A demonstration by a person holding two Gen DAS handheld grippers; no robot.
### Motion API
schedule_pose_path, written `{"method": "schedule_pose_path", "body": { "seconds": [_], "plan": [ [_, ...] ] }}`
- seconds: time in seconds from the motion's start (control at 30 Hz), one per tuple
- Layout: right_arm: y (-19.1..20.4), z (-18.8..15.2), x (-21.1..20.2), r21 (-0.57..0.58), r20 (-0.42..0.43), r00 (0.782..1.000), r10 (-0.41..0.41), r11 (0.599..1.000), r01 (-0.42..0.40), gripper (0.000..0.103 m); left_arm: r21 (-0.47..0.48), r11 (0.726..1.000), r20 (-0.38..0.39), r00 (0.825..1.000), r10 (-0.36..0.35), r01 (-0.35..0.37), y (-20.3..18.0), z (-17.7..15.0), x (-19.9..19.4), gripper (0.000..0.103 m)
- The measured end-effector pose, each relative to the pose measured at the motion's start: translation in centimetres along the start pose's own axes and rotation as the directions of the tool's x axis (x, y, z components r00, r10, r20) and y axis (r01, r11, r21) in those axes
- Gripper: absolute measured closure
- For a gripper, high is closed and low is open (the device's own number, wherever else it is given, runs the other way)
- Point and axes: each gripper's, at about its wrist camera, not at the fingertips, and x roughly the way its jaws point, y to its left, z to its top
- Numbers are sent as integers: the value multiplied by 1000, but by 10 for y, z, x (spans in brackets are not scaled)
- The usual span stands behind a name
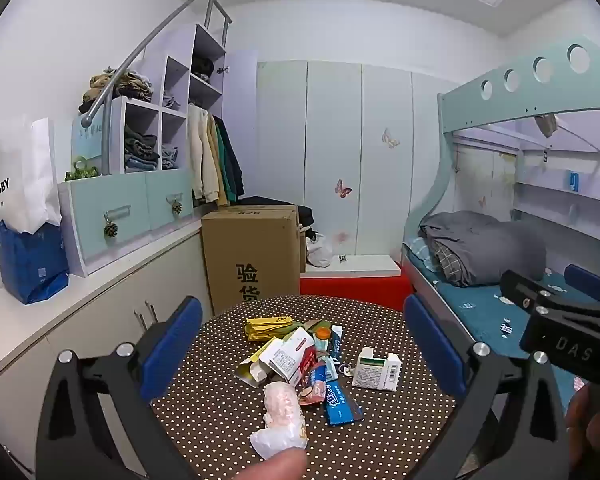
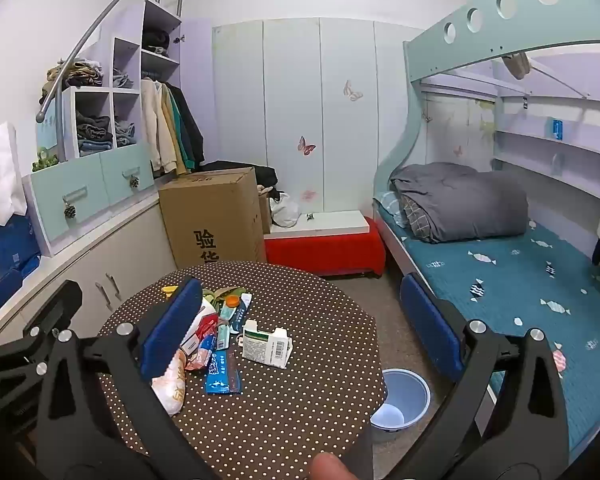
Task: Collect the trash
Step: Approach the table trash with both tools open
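A pile of trash lies on a round brown polka-dot table [image 1: 220, 412]: a pink-white crumpled wrapper [image 1: 284, 404], a blue wrapper [image 1: 340, 400], a green-white medicine box [image 1: 376, 368], a white carton [image 1: 288, 356], a yellow packet [image 1: 268, 326]. My left gripper [image 1: 304, 344] is open and empty, held above the table's near side with the pile between its fingers in view. My right gripper [image 2: 300, 324] is open and empty, over the table's right part; the medicine box [image 2: 266, 346] and blue wrapper [image 2: 220, 372] show there. A blue-rimmed bin [image 2: 400, 396] stands on the floor right of the table.
A cardboard box [image 1: 252, 256] stands behind the table, with a red-and-white bench [image 1: 352, 280] beside it. White cabinets with a counter [image 1: 100, 280] run along the left. A bunk bed [image 2: 520, 272] is on the right. The right gripper's body [image 1: 560, 320] shows at the left view's right edge.
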Motion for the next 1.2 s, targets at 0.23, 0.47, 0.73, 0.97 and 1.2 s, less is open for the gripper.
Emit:
{"method": "schedule_pose_path", "body": {
  "seconds": [0.23, 0.47, 0.73, 0.97, 1.2],
  "plan": [
    [-5, 2, 3, 5, -1, 1000, -4, 1000, 4, 6, -14, 1000, 8, 1000, -6, 6, -1, 2, -4, 4],
    [8, -2, 4, -6, 4, 1000, 1, 1000, -1, 6, -14, 1000, -7, 1000, -7, 7, 1, -3, 4, 4],
    [4, -6, 7, -8, -8, 1000, 11, 1000, -11, 6, -24, 999, -9, 1000, -26, 25, 4, -3, 5, 4],
    [5, -5, 7, -11, -10, 1000, 11, 1000, -12, 6, -13, 1000, -3, 1000, -27, 27, 1, -3, 4, 4],
    [5, -6, 8, -10, -12, 1000, 11, 1000, -11, 6, -15, 999, -7, 999, -32, 32, -1, -3, 4, 4]
  ]
}}
